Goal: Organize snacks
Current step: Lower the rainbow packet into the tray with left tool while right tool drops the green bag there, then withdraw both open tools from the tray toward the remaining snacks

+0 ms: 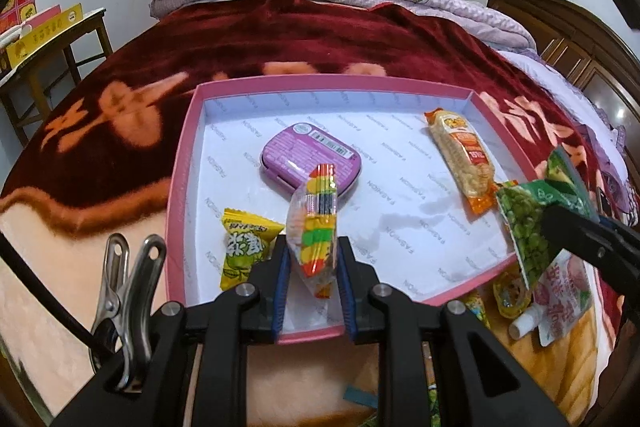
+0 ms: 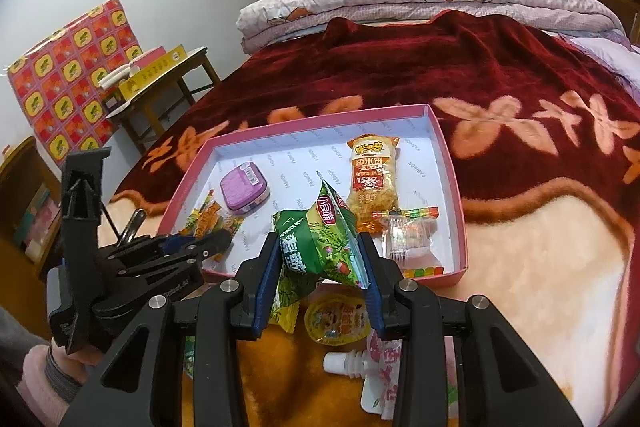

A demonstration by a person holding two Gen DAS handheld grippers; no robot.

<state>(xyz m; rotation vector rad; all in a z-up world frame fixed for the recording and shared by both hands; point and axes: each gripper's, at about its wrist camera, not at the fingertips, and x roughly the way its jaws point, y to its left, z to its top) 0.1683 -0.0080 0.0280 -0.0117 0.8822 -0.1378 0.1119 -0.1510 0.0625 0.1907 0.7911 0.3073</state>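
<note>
My left gripper [image 1: 313, 251] is shut on a clear packet with rainbow stripes [image 1: 318, 227], held upright over the near edge of the pink tray [image 1: 180, 187]. In the tray lie a purple tin [image 1: 310, 157], a yellow candy packet [image 1: 244, 247] and an orange rice-cracker packet [image 1: 464, 159]. My right gripper [image 2: 320, 247] is shut on a green pea packet [image 2: 320, 239] above the tray's [image 2: 296, 151] near rim. A second clear rainbow packet [image 2: 408, 235] lies in the tray's near right corner. The left gripper [image 2: 212, 241] shows at the tray's left.
On the blanket in front of the tray lie a jelly cup [image 2: 336, 319], a spouted pouch [image 2: 380, 375] and a yellow-green packet [image 2: 286, 311]. A side table with boxes [image 2: 160, 75] stands left of the bed. A folded quilt [image 2: 400, 3] lies at the far end.
</note>
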